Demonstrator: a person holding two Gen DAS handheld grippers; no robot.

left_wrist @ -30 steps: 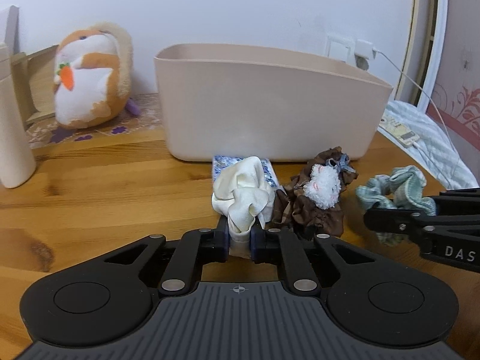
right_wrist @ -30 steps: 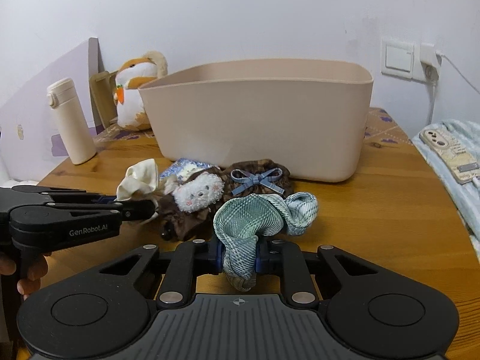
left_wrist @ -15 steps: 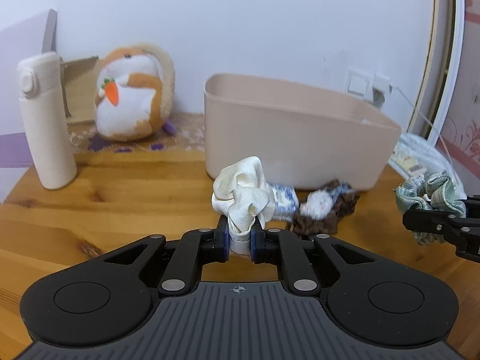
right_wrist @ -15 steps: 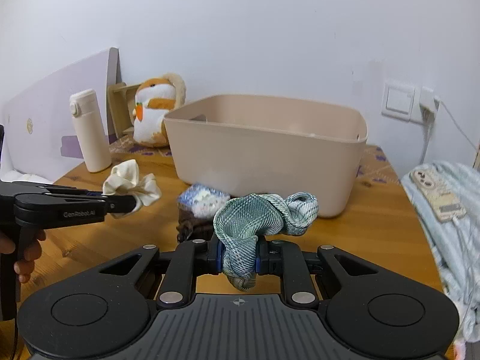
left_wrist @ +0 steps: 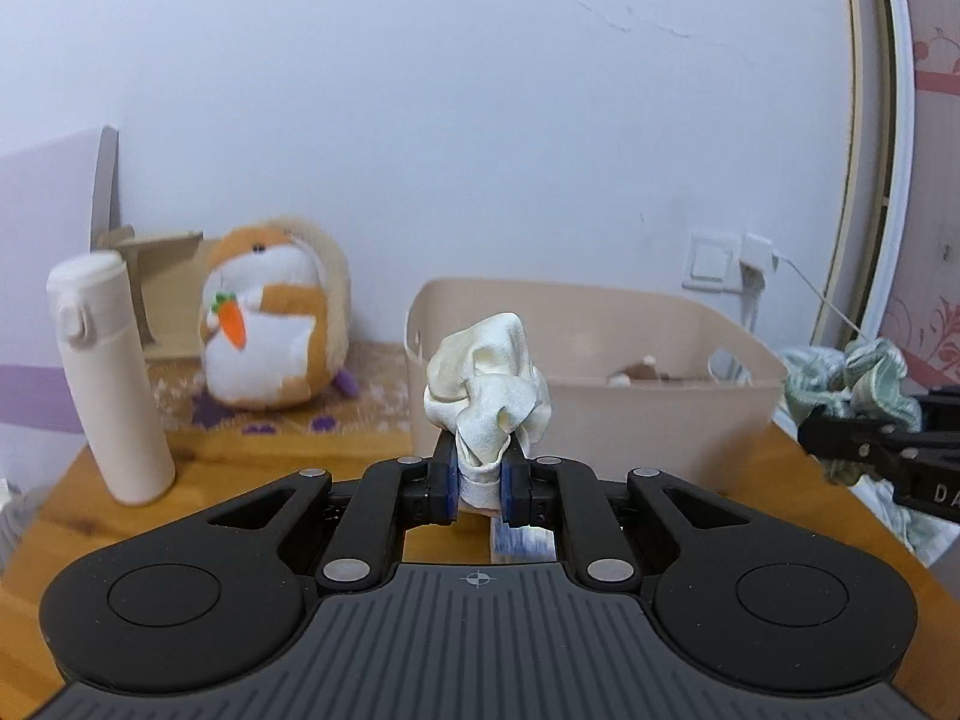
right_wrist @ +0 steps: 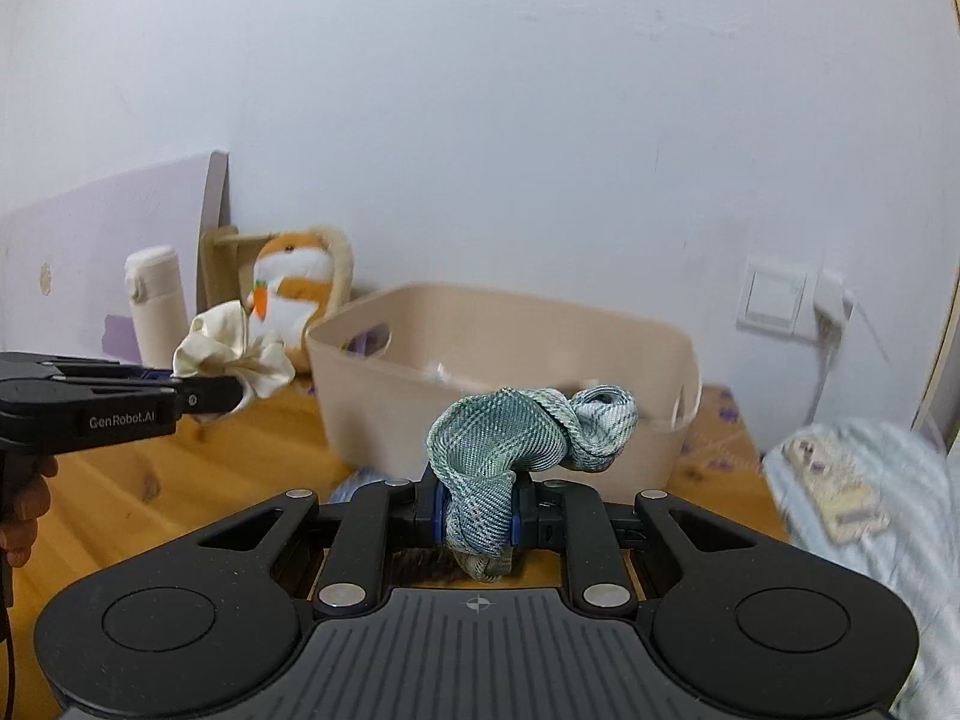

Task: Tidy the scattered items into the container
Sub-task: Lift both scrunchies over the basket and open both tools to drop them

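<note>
My left gripper point(left_wrist: 479, 483) is shut on a cream satin scrunchie point(left_wrist: 487, 390), held in the air in front of the beige plastic bin point(left_wrist: 654, 420). My right gripper point(right_wrist: 478, 516) is shut on a green checked scrunchie point(right_wrist: 516, 438), also lifted before the bin point(right_wrist: 384, 420). In the right wrist view the left gripper point(right_wrist: 234, 399) with the cream scrunchie point(right_wrist: 231, 354) is at the left. In the left wrist view the green scrunchie point(left_wrist: 864, 384) shows at the right edge. A blue patterned item point(left_wrist: 521, 540) lies on the table below my left jaws. Something pale lies inside the bin.
A cream flask point(left_wrist: 108, 384) and a hamster plush point(left_wrist: 270, 324) stand at the back left of the wooden table point(left_wrist: 240, 462). A striped blue cloth with a remote point(right_wrist: 840, 492) lies to the right. A wall socket with a plugged cable point(right_wrist: 828, 300) is behind the bin.
Both grippers have risen with their scrunchies, so the bin's inside now shows. The brown scrunchie with the white plush piece has dropped out of sight below.
</note>
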